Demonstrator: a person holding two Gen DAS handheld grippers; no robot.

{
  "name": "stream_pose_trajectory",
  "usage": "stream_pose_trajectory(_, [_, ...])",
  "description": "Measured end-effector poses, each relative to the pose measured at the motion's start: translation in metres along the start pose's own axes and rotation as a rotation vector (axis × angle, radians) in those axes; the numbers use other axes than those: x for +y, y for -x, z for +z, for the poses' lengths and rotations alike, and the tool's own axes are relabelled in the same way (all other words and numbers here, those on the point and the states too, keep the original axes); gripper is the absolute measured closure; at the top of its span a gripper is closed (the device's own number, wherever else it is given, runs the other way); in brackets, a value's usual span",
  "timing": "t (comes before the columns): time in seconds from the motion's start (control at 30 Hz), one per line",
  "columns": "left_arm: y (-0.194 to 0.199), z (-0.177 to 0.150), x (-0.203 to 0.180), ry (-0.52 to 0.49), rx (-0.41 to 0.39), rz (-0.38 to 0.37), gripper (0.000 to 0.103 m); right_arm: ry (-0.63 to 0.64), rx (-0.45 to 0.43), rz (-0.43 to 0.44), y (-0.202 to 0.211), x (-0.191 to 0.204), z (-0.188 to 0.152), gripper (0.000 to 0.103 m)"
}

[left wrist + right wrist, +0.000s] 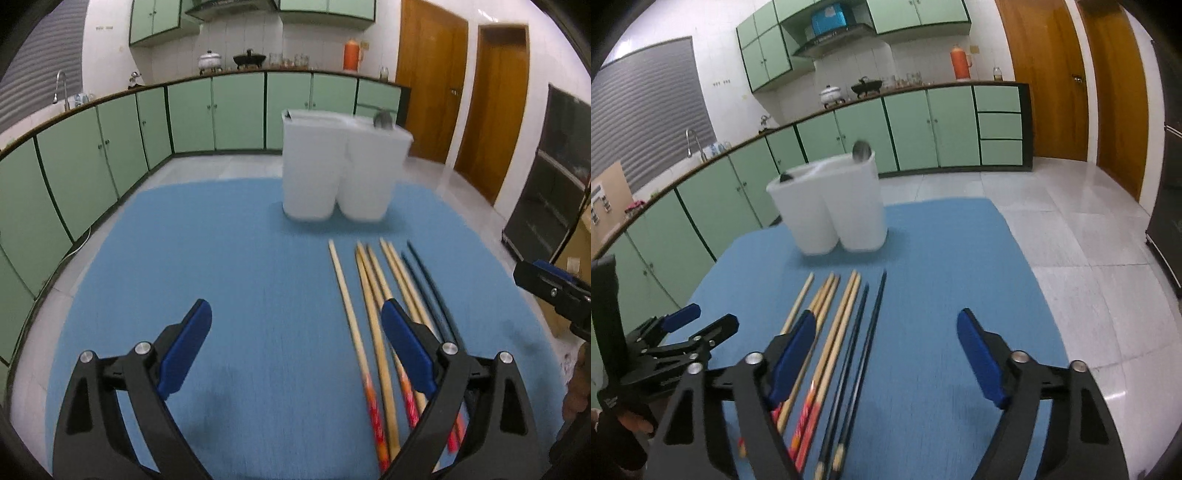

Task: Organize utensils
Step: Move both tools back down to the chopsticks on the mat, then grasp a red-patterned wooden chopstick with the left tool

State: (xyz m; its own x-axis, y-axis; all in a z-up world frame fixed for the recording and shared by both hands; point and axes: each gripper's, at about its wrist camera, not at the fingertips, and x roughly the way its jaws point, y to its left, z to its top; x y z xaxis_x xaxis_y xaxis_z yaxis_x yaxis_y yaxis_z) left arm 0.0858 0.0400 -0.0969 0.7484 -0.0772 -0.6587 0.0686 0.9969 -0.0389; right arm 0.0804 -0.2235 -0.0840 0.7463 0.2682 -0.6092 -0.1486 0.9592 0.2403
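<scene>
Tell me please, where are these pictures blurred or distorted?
Left wrist view: the white holder and chopsticks are smeared by motion blur, and the counter line bows from the fisheye lens. Right wrist view: the holder is soft too, the chopsticks sharper; the floor tiles show glare.

A bare stretch of blue cloth-covered table (229, 258) lies to the left of a row of wooden and black chopsticks (373, 295), offering unobstructed room. At the far edge, a white plastic two-compartment utensil holder (343, 170) stands as the only upright obstacle. On the other side of the chopsticks (846, 332), blue cloth (942, 266) runs bare to the table's edge.
</scene>
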Motion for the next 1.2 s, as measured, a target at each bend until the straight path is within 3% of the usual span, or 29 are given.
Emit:
stream_pose_trajectory(0.13, [0.002, -0.021, -0.003, -0.018, 0.055, 0.001, 0.013, 0.003, 0.031, 0.001, 0.006, 0.006, -0.015, 0.037])
stream_pose_trajectory(0.23, [-0.002, -0.031, -0.011, -0.027, 0.099, -0.001, 0.024, 0.007, 0.042, 0.003, 0.009, 0.005, -0.026, 0.040])
stream_pose_trajectory(0.5, [-0.014, -0.029, -0.026, -0.037, 0.146, 0.000, 0.029, 0.017, 0.055, -0.002, 0.011, 0.004, -0.033, 0.044])
stream_pose_trajectory(0.57, [-0.018, -0.030, -0.030, -0.049, 0.175, 0.004, 0.036, 0.015, 0.055, -0.002, 0.012, 0.004, -0.032, 0.046])
stream_pose_trajectory(0.7, [-0.021, -0.031, -0.034, -0.052, 0.186, 0.008, 0.039, 0.018, 0.056, 0.004, 0.013, 0.004, -0.033, 0.048])
stream_pose_trajectory(0.8, [-0.021, -0.030, -0.034, -0.046, 0.188, 0.013, 0.049, 0.019, 0.056, 0.007, 0.014, 0.005, -0.034, 0.049])
stream_pose_trajectory(1.0, [-0.014, -0.032, -0.028, -0.036, 0.191, 0.027, 0.095, 0.042, 0.079, 0.032, 0.017, 0.012, -0.043, 0.061])
stream_pose_trajectory(1.2, [-0.006, -0.036, -0.011, 0.030, 0.183, 0.088, 0.098, 0.076, 0.133, 0.055, 0.017, 0.022, -0.061, 0.072])
